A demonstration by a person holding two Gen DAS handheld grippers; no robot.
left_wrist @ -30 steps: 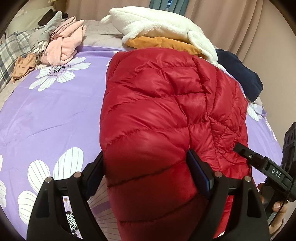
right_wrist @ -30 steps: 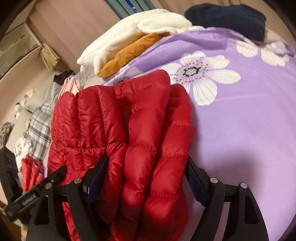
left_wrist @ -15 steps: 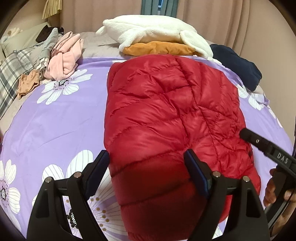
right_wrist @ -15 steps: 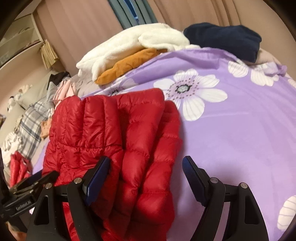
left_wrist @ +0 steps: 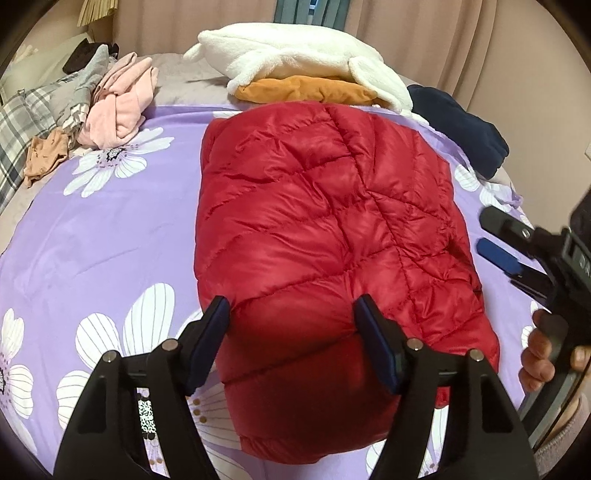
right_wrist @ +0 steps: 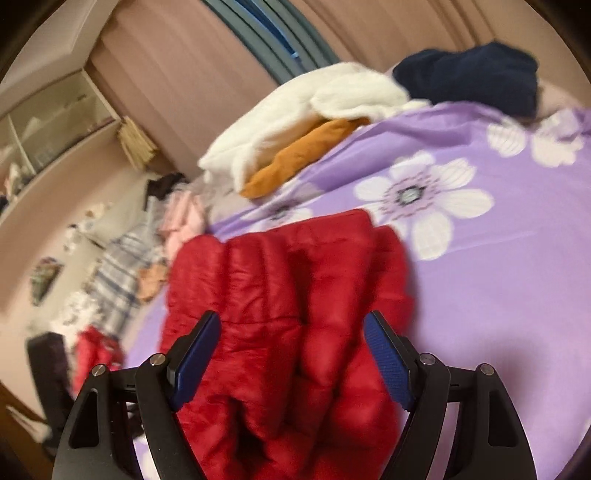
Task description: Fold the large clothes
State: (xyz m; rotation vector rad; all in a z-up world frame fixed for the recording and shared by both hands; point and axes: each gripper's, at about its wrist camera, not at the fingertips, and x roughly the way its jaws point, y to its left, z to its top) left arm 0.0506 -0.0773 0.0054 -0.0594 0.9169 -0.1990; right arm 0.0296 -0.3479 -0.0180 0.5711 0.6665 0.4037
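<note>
Pleated dusty-pink curtains (left_wrist: 424, 33) hang behind the bed, parted around a blue-grey window frame (right_wrist: 266, 37); pale built-in shelving (right_wrist: 48, 122) lines one wall.

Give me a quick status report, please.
Left gripper closing around red jacket, no clear grip. Right gripper open over it. Jacket folded on the bed. Nothing blocking.

Glossy quilted red jacket (left_wrist: 325, 236) (puffy) on smooth, matt purple bedsheet (left_wrist: 110, 236).
</note>
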